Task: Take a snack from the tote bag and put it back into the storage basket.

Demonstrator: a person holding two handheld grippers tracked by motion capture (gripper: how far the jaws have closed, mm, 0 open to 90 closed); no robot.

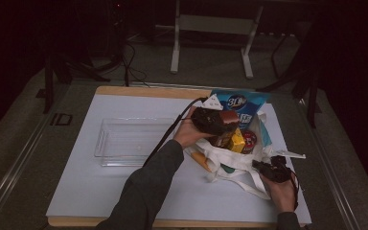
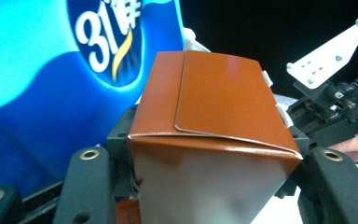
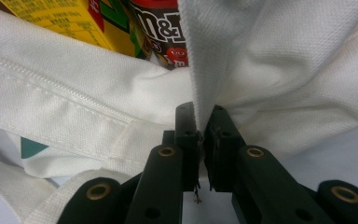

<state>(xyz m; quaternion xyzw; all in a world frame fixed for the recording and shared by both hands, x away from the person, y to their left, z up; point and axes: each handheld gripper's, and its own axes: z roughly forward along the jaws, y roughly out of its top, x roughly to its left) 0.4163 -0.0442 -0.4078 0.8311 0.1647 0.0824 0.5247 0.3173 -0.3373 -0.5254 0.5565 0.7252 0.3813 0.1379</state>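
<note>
My left gripper [image 1: 219, 122] holds a brown carton [image 1: 230, 116] over the mouth of a white cloth tote bag [image 1: 230, 162]. In the left gripper view the carton [image 2: 214, 116] sits wedged between the jaws of that gripper [image 2: 209, 138], which press on both its sides. My right gripper [image 1: 264, 166] is at the bag's right edge. In the right gripper view this gripper [image 3: 204, 122] is shut on a fold of the bag's white fabric [image 3: 74, 107]. A yellow box [image 3: 60, 16] and an M&M's pack [image 3: 161, 28] lie inside the bag.
A tall blue packet [image 1: 239, 103] stands in the bag behind the carton. A clear plastic tray [image 1: 124, 139] lies left of the bag on the white board [image 1: 100, 187]. An orange item [image 1: 199, 160] pokes out at the bag's left. A metal stand [image 1: 211, 28] is behind the table.
</note>
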